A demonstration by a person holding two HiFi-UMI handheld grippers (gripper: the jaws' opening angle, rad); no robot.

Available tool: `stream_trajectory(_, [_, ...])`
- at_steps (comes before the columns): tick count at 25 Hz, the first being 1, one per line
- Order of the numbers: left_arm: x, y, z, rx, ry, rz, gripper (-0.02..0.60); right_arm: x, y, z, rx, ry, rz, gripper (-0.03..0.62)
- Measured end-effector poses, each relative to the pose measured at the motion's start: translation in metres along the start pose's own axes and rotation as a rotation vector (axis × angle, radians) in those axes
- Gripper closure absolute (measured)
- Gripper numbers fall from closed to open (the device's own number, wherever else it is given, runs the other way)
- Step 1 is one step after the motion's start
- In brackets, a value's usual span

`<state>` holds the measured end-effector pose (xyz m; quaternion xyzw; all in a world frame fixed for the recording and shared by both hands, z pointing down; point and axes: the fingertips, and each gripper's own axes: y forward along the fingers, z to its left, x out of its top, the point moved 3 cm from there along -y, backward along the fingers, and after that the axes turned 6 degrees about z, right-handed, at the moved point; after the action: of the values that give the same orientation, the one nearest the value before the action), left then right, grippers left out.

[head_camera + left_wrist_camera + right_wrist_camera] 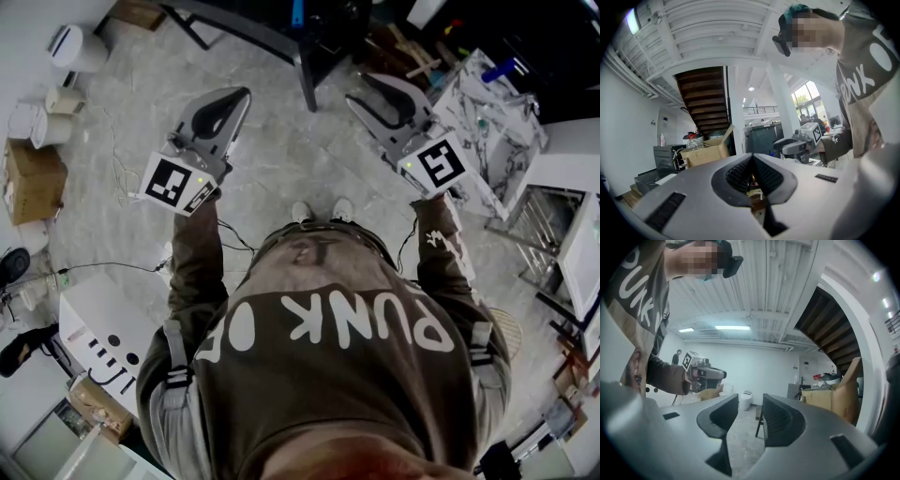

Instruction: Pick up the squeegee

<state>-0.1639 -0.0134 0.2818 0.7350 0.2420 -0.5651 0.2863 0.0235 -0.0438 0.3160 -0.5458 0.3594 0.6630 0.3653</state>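
I cannot make out a squeegee in any view. In the head view my left gripper [244, 92] is held out level over the grey floor, its jaws closed tip to tip. The left gripper view shows the same: the left gripper [751, 156] has its dark pads meeting at the tip, with nothing between them. My right gripper [362, 88] is held out level beside a marble-topped table [487, 127]. In the right gripper view the right gripper [750, 398] has a clear gap between its pads and only floor behind it. Each gripper camera also shows the other gripper to one side.
A dark table frame [305, 66] stands ahead between the grippers. A cardboard box [33, 178] and paper rolls [56, 103] sit at the left, a white box [103, 337] behind them. Cables trail on the floor. An open cardboard box [705, 153] sits under a staircase.
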Motion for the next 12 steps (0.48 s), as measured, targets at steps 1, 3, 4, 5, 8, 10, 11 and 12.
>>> stream_trajectory(1, [-0.0001,0.0005,0.0001,-0.001,0.0,0.0,0.578,0.0,0.0002,-0.0002,0.002,0.0,0.001,0.414])
stream_trajectory(3, [-0.0002,0.0005,0.0009,-0.002,-0.002,0.0,0.578,0.0004,0.0008,-0.0001,0.004,-0.001,0.003,0.394])
stream_trajectory(4, [-0.0003,-0.0001,0.0014,-0.002,-0.002,-0.001,0.578,0.0007,0.0012,0.0005,0.006,-0.001,0.005,0.387])
stream_trajectory(5, [-0.0005,-0.0008,0.0017,-0.002,-0.002,-0.001,0.578,0.0008,0.0015,0.0015,0.01,-0.002,0.006,0.376])
stream_trajectory(8, [-0.0012,-0.0019,0.0013,-0.001,-0.002,-0.004,0.578,0.0002,0.0016,0.0039,0.024,-0.008,0.007,0.328])
stream_trajectory(10, [-0.0021,-0.0011,0.0005,0.0,-0.002,-0.003,0.578,-0.0019,0.0016,0.0043,0.033,-0.012,0.011,0.288])
stream_trajectory(11, [-0.0026,-0.0008,0.0001,0.0,-0.002,-0.002,0.578,-0.0035,0.0017,0.0043,0.037,-0.013,0.017,0.267])
stream_trajectory(12, [-0.003,-0.0006,-0.0002,0.001,-0.003,-0.001,0.578,-0.0051,0.0018,0.0042,0.039,-0.012,0.022,0.244])
